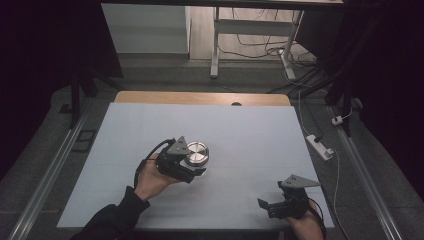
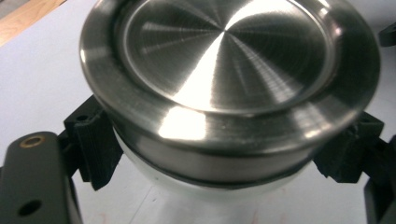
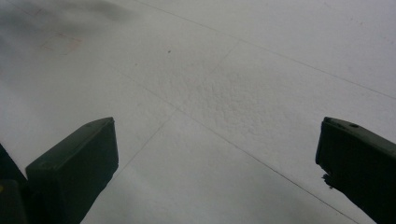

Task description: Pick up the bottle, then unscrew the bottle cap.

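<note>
Left gripper view has the left gripper [image 2: 224,149] clamped on a round steel lid [image 2: 229,70], one black ribbed pad [image 2: 95,140] pressed against each side just under its rim. The lid's brushed, dished top shines right at the camera, and there looks to be a pale rounded body under it, though I can't tell what exactly.

From the high view, the left gripper [image 1: 192,167] sits near the middle of the counter [image 1: 250,130], with the steel lid [image 1: 196,153] touching its far end. The left hand [image 1: 150,180] comes in from the bottom in a dark sleeve.

The right gripper [image 1: 272,206] hangs near the front right corner, well apart from the lid. In the right gripper view its jaws stand wide apart with nothing between them, just white counter [image 3: 233,93] with faint crease lines.
</note>
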Demonstrator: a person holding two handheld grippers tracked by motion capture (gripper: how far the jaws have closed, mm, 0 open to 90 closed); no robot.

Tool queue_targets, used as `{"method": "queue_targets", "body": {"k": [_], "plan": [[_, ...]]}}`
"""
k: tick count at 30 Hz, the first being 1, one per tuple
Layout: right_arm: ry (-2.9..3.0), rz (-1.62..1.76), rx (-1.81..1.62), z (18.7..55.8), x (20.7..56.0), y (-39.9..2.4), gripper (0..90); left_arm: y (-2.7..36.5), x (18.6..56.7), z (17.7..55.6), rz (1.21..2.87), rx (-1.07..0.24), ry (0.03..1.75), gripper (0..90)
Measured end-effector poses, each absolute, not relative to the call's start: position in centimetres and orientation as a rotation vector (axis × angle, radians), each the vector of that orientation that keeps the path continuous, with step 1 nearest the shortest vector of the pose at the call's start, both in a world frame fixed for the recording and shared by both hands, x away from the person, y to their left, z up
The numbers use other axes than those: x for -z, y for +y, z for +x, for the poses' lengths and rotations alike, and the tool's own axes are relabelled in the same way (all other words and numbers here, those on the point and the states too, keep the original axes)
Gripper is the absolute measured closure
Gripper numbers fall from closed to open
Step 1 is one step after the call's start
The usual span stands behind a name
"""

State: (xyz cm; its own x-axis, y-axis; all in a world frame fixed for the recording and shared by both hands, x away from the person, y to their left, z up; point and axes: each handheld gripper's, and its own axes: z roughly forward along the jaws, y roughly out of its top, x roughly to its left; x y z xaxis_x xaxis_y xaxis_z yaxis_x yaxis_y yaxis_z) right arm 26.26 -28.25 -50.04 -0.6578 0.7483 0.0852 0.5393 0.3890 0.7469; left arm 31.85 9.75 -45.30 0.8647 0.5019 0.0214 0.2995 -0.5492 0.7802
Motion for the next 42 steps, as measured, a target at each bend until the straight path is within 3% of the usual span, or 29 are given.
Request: {"method": "queue_targets", "body": {"k": [42], "plan": [[2.390,0.997,-1.220,25.9,48.7,-26.9,0.0,8.8,45.9,30.8,2.186,-0.260,0.534,15.5]]}}
